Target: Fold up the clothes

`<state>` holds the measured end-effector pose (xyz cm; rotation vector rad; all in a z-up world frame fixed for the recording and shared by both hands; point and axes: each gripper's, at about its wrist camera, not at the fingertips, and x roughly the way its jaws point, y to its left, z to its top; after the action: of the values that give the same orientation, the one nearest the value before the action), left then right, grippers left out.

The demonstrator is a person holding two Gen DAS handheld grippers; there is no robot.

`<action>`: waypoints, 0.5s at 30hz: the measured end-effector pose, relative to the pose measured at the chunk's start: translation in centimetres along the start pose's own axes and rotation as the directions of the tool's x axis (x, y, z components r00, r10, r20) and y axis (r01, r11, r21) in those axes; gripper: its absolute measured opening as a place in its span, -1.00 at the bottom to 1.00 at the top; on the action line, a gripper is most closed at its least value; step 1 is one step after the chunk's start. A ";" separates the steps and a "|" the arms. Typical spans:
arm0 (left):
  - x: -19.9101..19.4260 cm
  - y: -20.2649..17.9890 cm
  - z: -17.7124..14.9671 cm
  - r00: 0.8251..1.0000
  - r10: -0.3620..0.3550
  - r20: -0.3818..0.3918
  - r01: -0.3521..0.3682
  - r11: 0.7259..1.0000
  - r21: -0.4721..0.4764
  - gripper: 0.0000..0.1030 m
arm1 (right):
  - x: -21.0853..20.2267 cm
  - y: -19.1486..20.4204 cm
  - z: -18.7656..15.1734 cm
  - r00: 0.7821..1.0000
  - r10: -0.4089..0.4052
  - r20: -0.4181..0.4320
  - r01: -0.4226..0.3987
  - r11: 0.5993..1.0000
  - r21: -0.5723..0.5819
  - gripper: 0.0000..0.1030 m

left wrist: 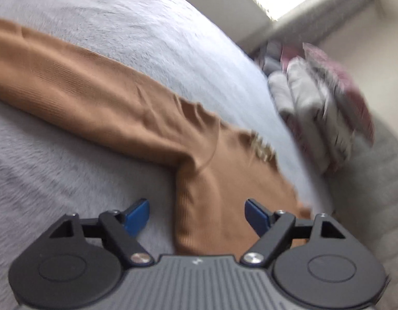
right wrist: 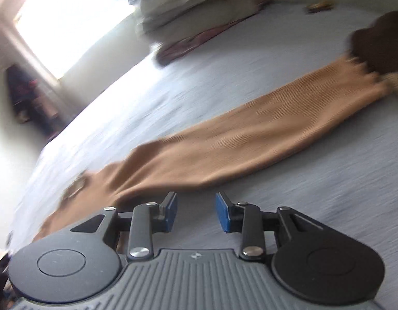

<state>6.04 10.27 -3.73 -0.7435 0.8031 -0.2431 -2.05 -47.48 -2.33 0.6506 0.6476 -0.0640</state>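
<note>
A long tan ribbed-knit garment (left wrist: 95, 95) lies flat on a pale grey fleecy bed cover (left wrist: 43, 175). In the left wrist view its long axis runs from far up on the left of the left gripper (left wrist: 197, 215) down towards the gripper's own body, bending just ahead of the fingertips, so that one narrower band of the knit passes straight between the two blue pads (left wrist: 136, 217). The jaws stand wide apart; the cloth lies under the gap and neither pad presses on it. A small pale frayed or patterned patch sits on the knit ahead and to the right of this gripper; blur hides what it is.

In the right wrist view the same tan garment (right wrist: 250, 134) stretches diagonally, from just ahead and left of the right gripper (right wrist: 196, 211) away to the far right, where its end meets a dark brown piece of cloth (right wrist: 380, 44). The right gripper's jaws are partly apart with only grey cover showing between them; the garment's near edge lies just ahead of the left finger, not gripped.

Far ahead of both grippers a stack of folded grey, white and maroon textiles (right wrist: 199, 13) rests on the cover near a bright window (right wrist: 69, 18). A small yellowish object lies beyond it, too blurred to name.

No container shows, and no writing can be read.
</note>
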 end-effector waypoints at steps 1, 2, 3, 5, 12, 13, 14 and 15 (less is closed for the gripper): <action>0.3 0.1 0.3 1.000 -0.008 0.014 0.008 1.000 -0.020 0.43 | 0.7 0.8 -0.5 0.999 0.034 -0.017 -0.034 0.999 -0.005 -0.30; 0.8 0.1 0.6 1.000 0.002 0.025 -0.001 1.000 -0.025 0.37 | 1.5 1.7 -1.0 0.997 0.065 -0.032 -0.065 0.998 -0.008 -0.29; 1.1 0.0 0.9 0.999 0.017 0.035 -0.016 0.999 -0.028 0.30 | 2.2 2.5 -1.5 0.995 0.090 -0.045 -0.091 0.996 -0.009 -0.29; 1.6 -0.4 1.4 0.997 0.050 0.059 -0.049 0.999 -0.023 -0.27 | 3.6 4.1 -2.3 0.990 0.128 -0.065 -0.129 0.992 -0.012 -0.29; 2.3 -1.3 2.1 0.969 0.205 0.137 -0.213 0.976 0.048 -0.83 | 5.5 7.9 -4.1 0.997 0.017 -0.072 -0.029 0.986 -0.165 -0.84; 2.2 -1.4 2.2 0.970 0.204 0.131 -0.211 0.976 0.044 -0.81 | 5.3 7.6 -4.0 0.997 0.022 -0.076 -0.034 0.987 -0.156 -0.83; 2.0 -1.4 2.3 0.972 0.202 0.123 -0.208 0.977 0.041 -0.73 | 5.0 7.4 -3.8 0.996 0.027 -0.082 -0.039 0.989 -0.146 -0.80; 1.8 -1.5 2.3 0.974 0.198 0.106 -0.204 0.978 0.046 -0.69 | 4.6 7.1 -3.8 0.995 0.034 -0.096 -0.047 0.989 -0.138 -0.77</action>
<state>9.05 9.51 -2.71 -0.6111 0.7659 -0.0452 1.38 -38.93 -3.40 0.5330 0.7218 0.0500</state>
